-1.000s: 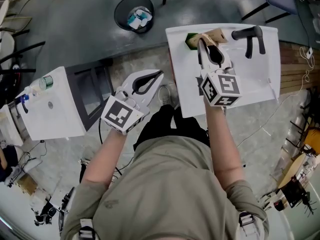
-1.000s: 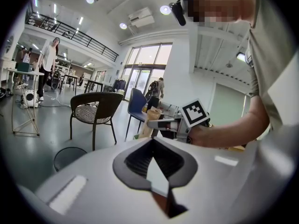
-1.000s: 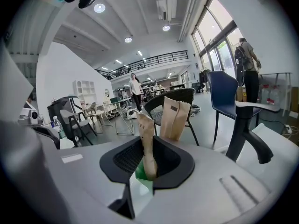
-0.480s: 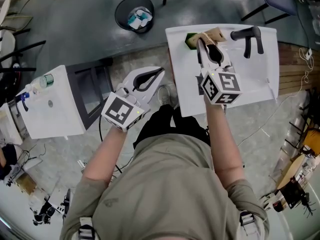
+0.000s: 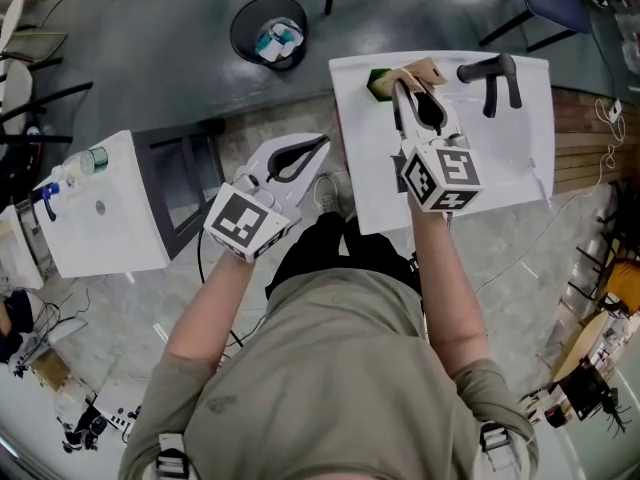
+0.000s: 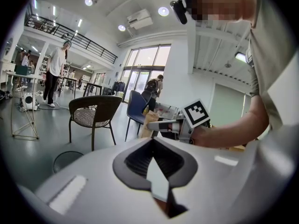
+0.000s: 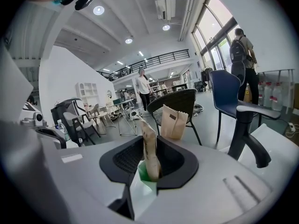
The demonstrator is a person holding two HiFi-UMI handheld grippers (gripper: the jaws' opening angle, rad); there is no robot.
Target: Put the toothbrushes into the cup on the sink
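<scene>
A paper-wrapped toothbrush (image 7: 148,146) is seen clamped upright between the closed jaws of the right gripper (image 5: 401,86), its lower end down at the mouth of a green cup (image 7: 141,175); whether it rests on the cup's bottom cannot be told. The cup (image 5: 379,81) is stood on the far left corner of the white sink (image 5: 505,163), with the right gripper reached out over the sink's left part from the near edge. Just behind the cup, on the sink's far rim, a tan paper packet (image 7: 174,122) is stood upright, and a black faucet (image 5: 492,71) is mounted to the right of it along the same rim. The left gripper (image 5: 320,147) is held off the sink, just beside its left edge and over the floor, with its jaws pressed together and nothing between them. Beyond the sink's far left corner a round black bin (image 5: 268,28) with rubbish in it is set on the grey floor. Well to the left of the sink a white cabinet (image 5: 100,213) is placed, with bottles at its far end. Past the sink's far side, in the right gripper view, a dark chair (image 7: 180,101) with a woven seat is shown, and people are pictured walking in the hall behind.
</scene>
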